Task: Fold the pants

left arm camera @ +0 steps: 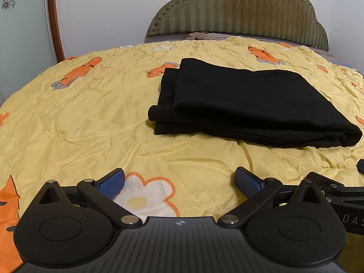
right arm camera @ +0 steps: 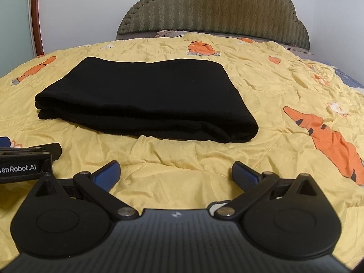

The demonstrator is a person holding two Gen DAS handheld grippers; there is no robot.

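Headboard [left arm camera: 238, 6] top cut by frame edge; pants [right arm camera: 145, 100] inner layers hidden.

The pants [left arm camera: 250, 104] are plain black, with no print. The bedspread [left arm camera: 79, 118] beneath them is pale yellow, patterned with orange tigers striped in black and white flowers outlined in orange with yellow centres. The headboard [left arm camera: 245, 6] is olive green with a zigzag weave. The left gripper [left arm camera: 179, 183] and right gripper [right arm camera: 176, 175] are black, each with 2 blue finger pads [right arm camera: 107, 177].
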